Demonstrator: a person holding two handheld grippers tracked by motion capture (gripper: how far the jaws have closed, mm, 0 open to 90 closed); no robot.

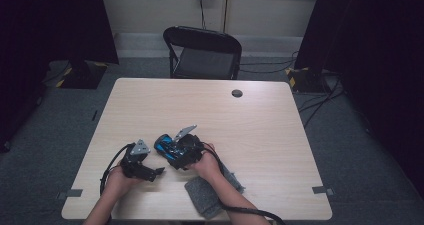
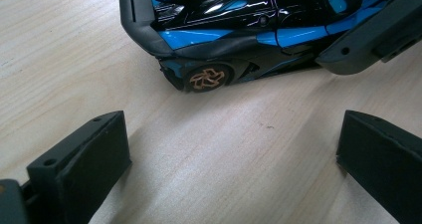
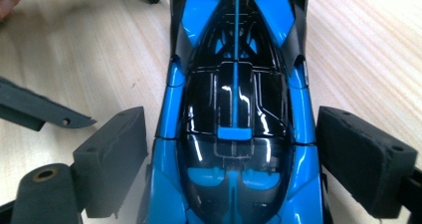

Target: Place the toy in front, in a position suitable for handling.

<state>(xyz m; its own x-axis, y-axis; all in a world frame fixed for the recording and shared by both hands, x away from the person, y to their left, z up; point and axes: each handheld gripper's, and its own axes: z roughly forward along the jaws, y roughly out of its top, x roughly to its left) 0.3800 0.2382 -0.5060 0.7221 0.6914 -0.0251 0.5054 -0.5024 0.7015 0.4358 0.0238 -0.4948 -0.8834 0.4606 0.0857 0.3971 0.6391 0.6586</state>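
Two grippers work one blue-and-black toy car [image 3: 234,119] on the table [image 1: 260,130]. The right gripper [image 3: 234,149] straddles its cabin, jaws wide, seemingly just clear of the flanks. The left gripper [image 2: 224,149] gapes empty beside its wheel. Next: squeeze evenly, then lift.

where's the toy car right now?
High view: the toy car sits on the table near its front-left, between the right gripper's jaws, left gripper beside it.
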